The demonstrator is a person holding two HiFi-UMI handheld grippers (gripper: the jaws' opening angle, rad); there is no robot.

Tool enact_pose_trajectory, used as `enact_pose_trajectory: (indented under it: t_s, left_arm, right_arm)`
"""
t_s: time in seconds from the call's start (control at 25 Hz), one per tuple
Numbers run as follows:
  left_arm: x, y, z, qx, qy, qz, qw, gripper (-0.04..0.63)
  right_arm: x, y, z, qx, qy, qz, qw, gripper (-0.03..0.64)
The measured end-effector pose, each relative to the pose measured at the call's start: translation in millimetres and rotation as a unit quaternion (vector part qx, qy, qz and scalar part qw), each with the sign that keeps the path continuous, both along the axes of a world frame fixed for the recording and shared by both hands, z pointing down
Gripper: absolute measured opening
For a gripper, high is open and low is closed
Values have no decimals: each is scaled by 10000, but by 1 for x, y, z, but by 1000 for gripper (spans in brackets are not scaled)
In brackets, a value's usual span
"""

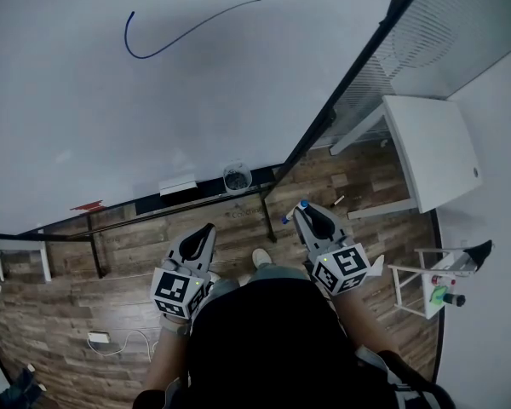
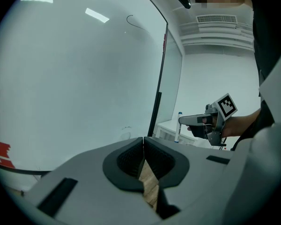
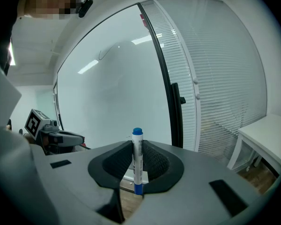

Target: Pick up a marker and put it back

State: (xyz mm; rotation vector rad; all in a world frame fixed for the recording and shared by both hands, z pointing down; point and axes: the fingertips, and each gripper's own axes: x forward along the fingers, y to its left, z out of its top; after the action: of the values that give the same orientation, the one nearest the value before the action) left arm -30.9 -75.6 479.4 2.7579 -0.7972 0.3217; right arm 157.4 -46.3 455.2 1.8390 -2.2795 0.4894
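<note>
Two hand-held grippers of grey moulded plastic, each carrying a cube of black-and-white square markers at the rear.

Item 1. Right gripper [image 1: 300, 209]: jaws pinching the marker [image 3: 137, 159] across its barrel, between dark ribbed pads set in a scooped recess. The marker is a slim white cylinder with a blue cap on top, a blue end below and fine print on its side. It stands upright in the right gripper view.

Item 2. Left gripper [image 2: 144, 146]: jaws pressed together along a straight seam, nothing between them. Its pads have the same dark ribbing.

Item 3. Whiteboard [image 1: 111, 100]: smooth, glossy, bounded by a thin black frame [image 3: 166, 78], at twelve o'clock of both grippers in the head view. A curved blue stroke [image 1: 166, 45] sits on it toward eleven o'clock.

Item 4. Ledge [image 1: 200, 196] under the board: narrow and dark, bearing a flat white block [image 1: 178, 186] and a round object [image 1: 237, 177] too small to identify.

Item 5. Blinds [image 3: 225, 69]: white horizontal slats, at one o'clock of the right gripper.

Item 6. Table [image 1: 430, 147]: white, matte, square-cornered top, at two o'clock.

Item 7. Floor [image 1: 60, 313]: brown wood-grain planks, with a white cable [image 1: 123, 341] at eight o'clock.
</note>
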Motion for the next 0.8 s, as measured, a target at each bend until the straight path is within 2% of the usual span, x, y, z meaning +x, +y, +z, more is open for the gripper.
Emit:
enact_pose_trajectory:
  t_s: [0.44,0.8]
  left_arm:
    - [-9,-6,0,3,-53,-286,9996,23]
    - [-36,-4,2,-157,-123,-1040,9944,23]
  right_arm:
    - [-7,-24,-3,54,-35,-296,9995,92]
    - [-28,-69,-21,342,-79,-897,9954,92]
